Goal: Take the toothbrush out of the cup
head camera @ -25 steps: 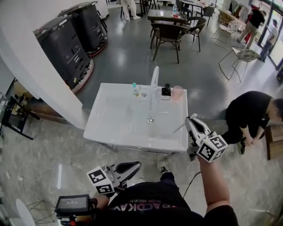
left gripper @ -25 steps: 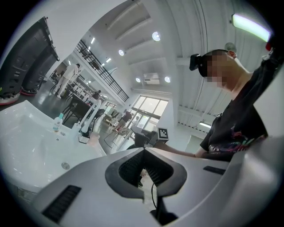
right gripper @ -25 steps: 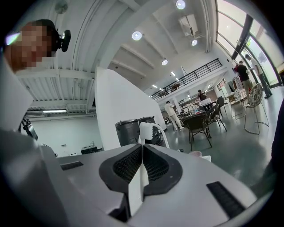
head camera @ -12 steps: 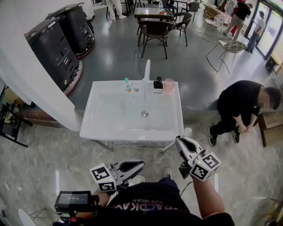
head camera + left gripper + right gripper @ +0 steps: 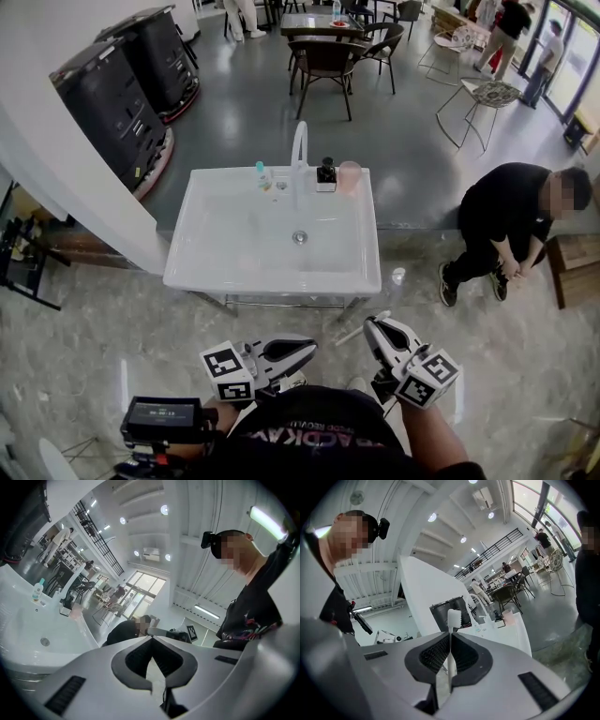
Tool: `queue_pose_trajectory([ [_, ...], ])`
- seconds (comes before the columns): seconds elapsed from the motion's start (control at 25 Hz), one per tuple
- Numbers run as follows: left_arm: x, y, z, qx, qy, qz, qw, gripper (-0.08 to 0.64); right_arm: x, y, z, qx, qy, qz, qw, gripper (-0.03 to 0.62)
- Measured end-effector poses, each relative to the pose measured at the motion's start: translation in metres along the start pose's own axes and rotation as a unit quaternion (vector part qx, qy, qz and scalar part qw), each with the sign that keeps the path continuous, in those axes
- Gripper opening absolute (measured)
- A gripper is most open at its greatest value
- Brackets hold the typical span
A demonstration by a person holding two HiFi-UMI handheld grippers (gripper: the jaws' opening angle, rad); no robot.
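Observation:
My right gripper point(image 5: 373, 328) is shut on a white toothbrush point(image 5: 352, 336), low in the head view and in front of the white sink point(image 5: 216, 272). In the right gripper view the toothbrush point(image 5: 452, 639) stands upright between the closed jaws of the gripper point(image 5: 450, 656), with its bristle head above the tips. The pink cup point(image 5: 349, 176) stands on the sink's back rim, right of the faucet point(image 5: 299, 150), and shows far off as the cup point(image 5: 507, 617). My left gripper point(image 5: 298, 352) is shut with nothing in it, close to my body, and its jaws point(image 5: 151, 641) meet.
A small bottle point(image 5: 262, 175) and a black dispenser point(image 5: 326, 173) stand on the sink's back rim. A person in black point(image 5: 506, 225) crouches on the floor to the right. Black machines point(image 5: 112, 103) stand at the left, chairs and tables point(image 5: 337, 47) behind.
The right gripper has drawn back with the toothbrush from the sink's front right corner to below its front edge. The whole view has backed away from the sink. The left gripper stays shut.

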State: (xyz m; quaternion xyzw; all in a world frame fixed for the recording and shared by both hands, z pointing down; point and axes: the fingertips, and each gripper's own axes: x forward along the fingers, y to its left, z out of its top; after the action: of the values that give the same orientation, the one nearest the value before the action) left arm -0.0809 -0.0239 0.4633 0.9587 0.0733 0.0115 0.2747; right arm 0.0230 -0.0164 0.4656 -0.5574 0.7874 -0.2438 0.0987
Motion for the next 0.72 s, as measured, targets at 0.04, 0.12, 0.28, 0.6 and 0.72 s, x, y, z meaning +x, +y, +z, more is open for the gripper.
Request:
queue_pose_trajectory([
  [0.04, 0.006, -0.003, -0.001, 0.0, 0.0, 0.001, 1.0, 0.008, -0.005, 0.0, -0.001, 0.002, 0.002, 0.001, 1.0, 0.02],
  [0.12, 0.016, -0.01, -0.002, 0.0, -0.001, 0.004, 1.0, 0.008, -0.015, 0.0, 0.0, 0.005, 0.006, 0.005, 1.0, 0.019],
  [0.28, 0.036, -0.024, -0.006, 0.003, -0.002, 0.007, 1.0, 0.008, -0.034, 0.002, -0.003, 0.007, 0.018, 0.018, 1.0, 0.02],
  [0.6, 0.07, -0.045, -0.018, 0.008, -0.009, 0.029, 0.9995, 0.009, -0.067, -0.004, -0.002, 0.003, 0.031, 0.048, 0.998, 0.019],
  [0.72, 0.078, -0.052, -0.022, 0.008, -0.007, 0.037, 0.9993, 0.008, -0.076, -0.007, -0.004, 0.007, 0.037, 0.056, 0.998, 0.019],
])
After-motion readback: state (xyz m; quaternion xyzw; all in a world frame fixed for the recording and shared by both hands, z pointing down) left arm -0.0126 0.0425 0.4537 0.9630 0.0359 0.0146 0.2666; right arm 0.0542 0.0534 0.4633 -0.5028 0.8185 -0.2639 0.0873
